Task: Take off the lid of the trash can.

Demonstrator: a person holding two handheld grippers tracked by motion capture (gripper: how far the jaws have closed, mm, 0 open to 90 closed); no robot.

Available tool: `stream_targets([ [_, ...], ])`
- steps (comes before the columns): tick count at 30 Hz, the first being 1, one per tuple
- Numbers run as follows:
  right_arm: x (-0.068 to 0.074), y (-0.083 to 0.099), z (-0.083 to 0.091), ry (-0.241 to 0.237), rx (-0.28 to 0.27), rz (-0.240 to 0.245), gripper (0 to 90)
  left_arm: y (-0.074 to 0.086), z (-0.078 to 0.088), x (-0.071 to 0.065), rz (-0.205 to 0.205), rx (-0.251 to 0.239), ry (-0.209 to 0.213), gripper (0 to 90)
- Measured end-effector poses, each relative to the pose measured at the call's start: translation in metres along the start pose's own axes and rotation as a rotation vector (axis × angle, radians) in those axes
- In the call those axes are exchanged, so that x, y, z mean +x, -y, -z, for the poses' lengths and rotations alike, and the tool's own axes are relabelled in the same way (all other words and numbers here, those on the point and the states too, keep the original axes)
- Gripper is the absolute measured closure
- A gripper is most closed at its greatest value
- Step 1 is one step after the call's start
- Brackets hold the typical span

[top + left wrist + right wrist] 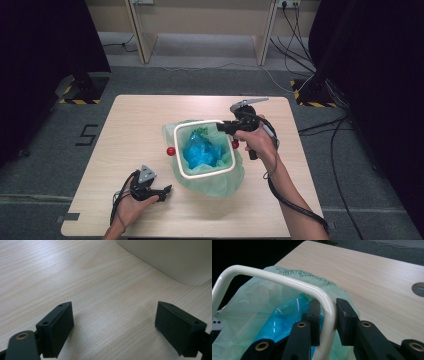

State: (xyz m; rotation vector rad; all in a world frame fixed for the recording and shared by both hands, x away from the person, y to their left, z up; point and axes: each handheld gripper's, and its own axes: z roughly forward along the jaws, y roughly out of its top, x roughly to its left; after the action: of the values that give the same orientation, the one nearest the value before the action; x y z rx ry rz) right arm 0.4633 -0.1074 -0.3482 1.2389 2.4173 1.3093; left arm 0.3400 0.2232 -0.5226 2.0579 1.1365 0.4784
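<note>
Right gripper (pixel 328 323): clamped across the cream tube of the ring frame (pixel 204 148), one of the fingers (pixel 314 315) inside the ring, the other outside.
Left gripper (pixel 115 327): fingers (pixel 60 327) wide apart over bare bench (pixel 125 127), nothing between them; pale bin wall beyond the fingertips.
Ring frame: rigid, smooth, glossy tube with rounded corners; likely slick under the pads, so best pinched square across the tube as now.
Green liner bag (pixel 220 182): thin, soft film draped over the ring and hanging outside it; probably light and easy to tear or slide off; pressed against the tube at the clamped fingers.
Blue bag (pixel 202 152): crumpled plastic inside the liner, below and beyond the clamped fingers; looks soft and light.
Red knobs (pixel 171 151): one on each side of the ring, the nearer just beside the right fingers.
Handling: likely light overall; stiff ring gives the firm hold, film does not.
Risk: liner slipping off the rim if pulled by the film alone.
</note>
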Motion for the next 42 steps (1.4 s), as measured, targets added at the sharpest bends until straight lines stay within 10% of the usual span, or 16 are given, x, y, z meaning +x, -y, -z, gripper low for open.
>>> stream_targets([
  [6, -0.012, 0.007, 0.005, -0.008, 0.0, -0.029, 74.6, 0.0, 0.001, 0.001, 0.04, -0.021, 0.031, 16.7],
  [8, -0.015, 0.009, 0.006, -0.011, -0.007, -0.039, 74.5, -0.003, 0.006, 0.002, 0.103, -0.077, 0.068, 17.9],
  [11, -0.018, 0.011, 0.008, -0.016, -0.012, -0.046, 74.5, -0.01, 0.013, -0.004, 0.084, -0.137, 0.071, 17.9],
  [14, -0.019, 0.011, 0.009, -0.015, -0.018, -0.049, 74.5, -0.018, 0.02, -0.014, 0.112, -0.232, 0.167, 20.3],
  [25, -0.017, 0.009, 0.011, -0.023, -0.027, -0.041, 74.4, -0.043, 0.035, -0.034, -0.076, -0.356, 0.255, 57.2],
  [35, -0.015, 0.009, 0.01, -0.027, -0.024, -0.033, 74.5, -0.053, 0.033, -0.041, -0.198, -0.348, 0.278, 88.5],
  [42, -0.016, 0.007, 0.015, -0.043, -0.045, -0.048, 74.5, -0.048, 0.026, -0.042, -0.229, -0.302, 0.274, 89.8],
])
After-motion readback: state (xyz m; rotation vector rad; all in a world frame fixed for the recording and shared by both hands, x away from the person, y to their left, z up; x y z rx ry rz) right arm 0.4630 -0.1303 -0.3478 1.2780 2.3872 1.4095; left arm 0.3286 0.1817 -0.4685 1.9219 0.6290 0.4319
